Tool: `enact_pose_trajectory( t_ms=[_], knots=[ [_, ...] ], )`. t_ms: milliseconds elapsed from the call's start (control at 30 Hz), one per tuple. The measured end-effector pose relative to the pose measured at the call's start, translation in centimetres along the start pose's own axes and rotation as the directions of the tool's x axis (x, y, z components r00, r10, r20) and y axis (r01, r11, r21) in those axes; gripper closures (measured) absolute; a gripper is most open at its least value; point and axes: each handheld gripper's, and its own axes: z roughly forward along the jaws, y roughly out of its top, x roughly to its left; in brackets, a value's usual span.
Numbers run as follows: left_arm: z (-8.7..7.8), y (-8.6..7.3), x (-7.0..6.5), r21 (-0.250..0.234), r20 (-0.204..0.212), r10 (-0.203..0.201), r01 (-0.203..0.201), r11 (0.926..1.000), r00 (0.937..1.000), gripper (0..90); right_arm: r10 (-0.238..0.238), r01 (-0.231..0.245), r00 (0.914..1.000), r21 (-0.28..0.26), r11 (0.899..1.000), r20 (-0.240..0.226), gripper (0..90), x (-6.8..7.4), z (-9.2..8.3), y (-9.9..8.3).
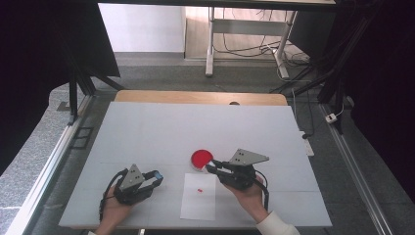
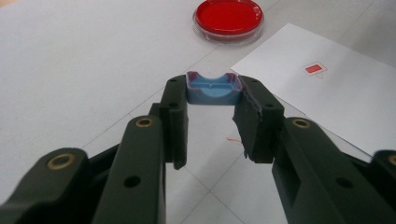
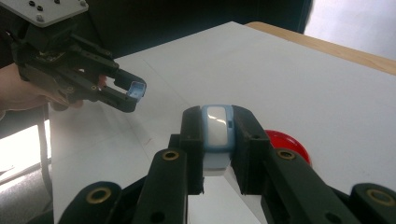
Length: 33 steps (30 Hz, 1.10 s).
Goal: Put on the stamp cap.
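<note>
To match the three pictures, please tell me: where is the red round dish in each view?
High view: red dish at table centre, beside the right hand-held gripper.
Left gripper view: top centre.
Right gripper view: right of middle, partly behind the jaws.
Shared landmark: white paper sheet.

White table [image 1: 147, 132], red-filled dish [image 1: 201, 158], paper sheet [image 1: 198, 203] with small red mark [image 1: 199, 189].
</note>
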Motion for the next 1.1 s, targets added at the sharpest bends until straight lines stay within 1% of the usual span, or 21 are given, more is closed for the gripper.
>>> enact_pose_trajectory(
  t_ms=[267,433,567,700,833,933,1100],
  knots=[
    [0.2,0.2,-0.4,0.0,0.006,0.007,-0.007,1.0,1.0,64.8,-0.005,0.005,1.0,0.005,1.0,-0.008,75.2,0.1,0.1,0.0],
    [0.3,0.5,-0.8,-0.004,0.01,0.015,-0.015,0.9999,0.9998,64.8,0.003,-0.003,0.9999,0.004,1.0,-0.01,75.2,0.2,0.2,-0.1],
    [0.4,0.6,-1.2,-0.006,0.016,0.023,-0.023,0.9997,0.9996,64.8,-0.002,0.002,1.0,-0.002,1.0,-0.01,75.2,0.5,0.2,0.0],
    [0.6,0.8,-1.3,-0.006,0.022,0.026,-0.026,0.9997,0.9994,64.8,-0.018,0.018,0.9998,0.001,1.0,-0.008,75.2,0.7,0.3,0.1],
    [0.9,0.8,-1.4,0.001,0.024,0.027,-0.027,0.9996,0.9993,64.8,-0.014,0.014,0.9999,-0.002,1.0,-0.008,75.2,0.6,0.3,0.0],
    [1.1,0.9,-1.6,-0.002,0.03,0.027,-0.027,0.9996,0.9992,64.8,-0.013,0.013,0.9999,0.0,1.0,-0.002,75.2,0.5,0.3,0.0],
    [1.7,1.4,-2.2,0.002,0.046,0.046,-0.046,0.9989,0.9979,64.8,-0.014,0.014,0.9999,-0.002,1.0,-0.002,75.2,0.6,0.2,0.0]
  ],
)
